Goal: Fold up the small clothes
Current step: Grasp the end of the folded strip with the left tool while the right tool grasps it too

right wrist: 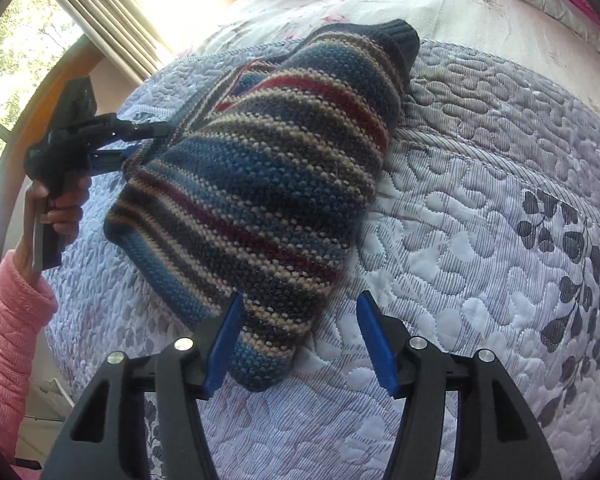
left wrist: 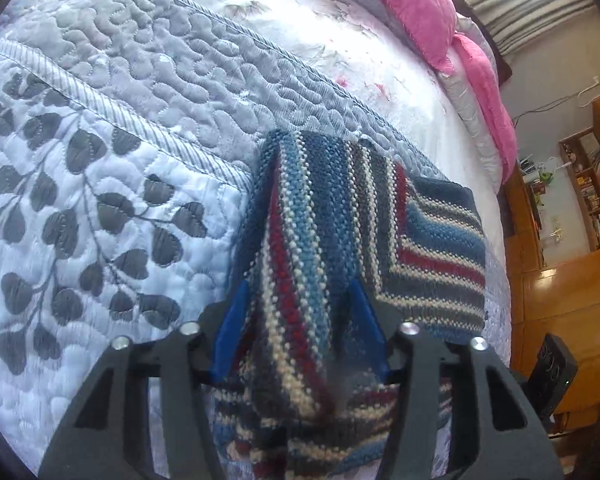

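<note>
The left claw [left wrist: 298,320] was clenched on a bunched fold of the striped knit garment [left wrist: 340,216], lifting that edge while the rest of it lay on the quilted bedspread [left wrist: 100,160] of the bed. From the right wrist view the same claw [right wrist: 140,140] reached in sideways at the garment's [right wrist: 260,168] far corner, gripped by a hand [right wrist: 64,204] with fingers curled round the handle and a pink sleeve [right wrist: 8,344] below the wrist. The right claw [right wrist: 300,340] stood released – its blue fingers [right wrist: 374,344] spread apart, the left one against the near corner of the knit, the other over bare quilt.

In the left wrist view the fabric filled the gap between the fingers, blurred at close range, and hid the garment's near end. That view alone showed pink bedding [left wrist: 420,8] at the head of the bed and wooden shelves [left wrist: 592,192] – the right wrist view alone showed a window [right wrist: 16,60] and pleated curtain [right wrist: 104,12].
</note>
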Motion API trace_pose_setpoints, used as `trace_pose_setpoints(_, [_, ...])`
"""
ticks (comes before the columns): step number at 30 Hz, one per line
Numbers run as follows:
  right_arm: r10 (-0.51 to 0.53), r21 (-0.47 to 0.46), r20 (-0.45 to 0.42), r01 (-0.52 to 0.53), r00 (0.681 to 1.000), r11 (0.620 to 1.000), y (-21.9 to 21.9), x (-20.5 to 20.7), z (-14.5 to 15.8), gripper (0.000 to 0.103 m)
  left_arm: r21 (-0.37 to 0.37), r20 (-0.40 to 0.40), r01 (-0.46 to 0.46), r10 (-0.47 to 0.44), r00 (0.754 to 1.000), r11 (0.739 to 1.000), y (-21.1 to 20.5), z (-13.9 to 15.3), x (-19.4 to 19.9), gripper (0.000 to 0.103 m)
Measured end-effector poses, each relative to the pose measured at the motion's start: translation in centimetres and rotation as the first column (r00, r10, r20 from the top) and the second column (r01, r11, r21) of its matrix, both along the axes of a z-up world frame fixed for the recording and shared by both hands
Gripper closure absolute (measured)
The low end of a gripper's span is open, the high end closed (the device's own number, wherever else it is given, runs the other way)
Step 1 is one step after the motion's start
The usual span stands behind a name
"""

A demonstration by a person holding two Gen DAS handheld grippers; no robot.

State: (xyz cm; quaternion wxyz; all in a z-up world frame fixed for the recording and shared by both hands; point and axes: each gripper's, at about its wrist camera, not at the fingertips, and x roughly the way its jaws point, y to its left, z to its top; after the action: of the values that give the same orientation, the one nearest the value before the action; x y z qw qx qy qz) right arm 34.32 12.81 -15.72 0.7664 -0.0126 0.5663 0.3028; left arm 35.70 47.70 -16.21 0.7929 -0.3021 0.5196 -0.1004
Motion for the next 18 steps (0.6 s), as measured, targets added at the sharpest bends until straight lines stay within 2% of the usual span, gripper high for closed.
trace_pose_setpoints(1, [-0.002,0.005,-0.006,0.002,1.000,1.000,-0.2,0.0,-0.3,0.044,0.003,-0.005,0.002,-0.002,1.000,1.000,-0.4,-0.1,0.3,0.081])
trace_pose_setpoints(2, [-0.003,0.010,-0.011,0.004,1.000,1.000,-0.2,0.1,-0.4,0.044,0.035,0.011,0.000,0.000,1.000,0.999,-0.8,0.3,0.3,0.090])
trace_pose_setpoints(5, [-0.005,0.026,-0.014,0.005,1.000,1.000,-0.3,0.2,-0.8,0.044,0.086,0.098,-0.013,0.005,0.995,0.996,-0.8,1.8,-0.1,0.092])
trace_pose_setpoints(6, [-0.005,0.029,-0.014,0.006,1.000,1.000,-0.5,0.1,-0.7,0.044,0.092,0.102,-0.025,0.015,0.995,0.995,-0.4,1.8,-0.1,0.092])
trace_pose_setpoints(9, [-0.007,0.037,-0.019,0.007,1.000,0.999,-0.4,0.1,-0.9,0.044,0.103,0.011,-0.012,0.011,1.000,0.995,0.5,-0.6,0.4,0.091])
trace_pose_setpoints(11, [-0.007,0.032,-0.019,0.008,1.000,0.999,-0.2,0.0,-0.9,0.044,0.103,-0.002,0.013,-0.013,1.000,0.995,0.5,-1.5,0.3,0.090])
trace_pose_setpoints(13, [-0.006,0.026,-0.018,0.007,1.000,1.000,-0.2,0.1,-0.9,0.044,0.077,0.010,0.003,-0.004,1.000,0.997,0.8,-1.2,-0.1,0.083])
trace_pose_setpoints(15, [-0.006,0.026,-0.016,0.006,1.000,1.000,-0.3,0.0,-0.7,0.044,0.043,0.012,-0.009,0.008,1.000,0.999,1.2,-0.5,-0.8,0.056])
trace_pose_setpoints(16, [-0.004,0.027,-0.012,0.004,1.000,1.000,-0.3,-0.1,-0.4,0.044,0.023,0.022,-0.010,0.009,1.000,1.000,1.5,-0.1,-1.2,0.047])
trace_pose_setpoints(17, [-0.001,0.027,-0.006,0.001,1.000,1.000,-0.3,-0.2,-0.2,0.044,0.000,0.035,-0.006,0.006,0.999,1.000,1.8,0.2,-1.8,0.028])
trace_pose_setpoints(18, [0.001,0.027,0.003,-0.001,1.000,1.000,-0.4,-0.3,0.1,0.043,-0.026,0.048,0.005,-0.003,0.999,1.000,2.1,0.5,-2.2,0.023])
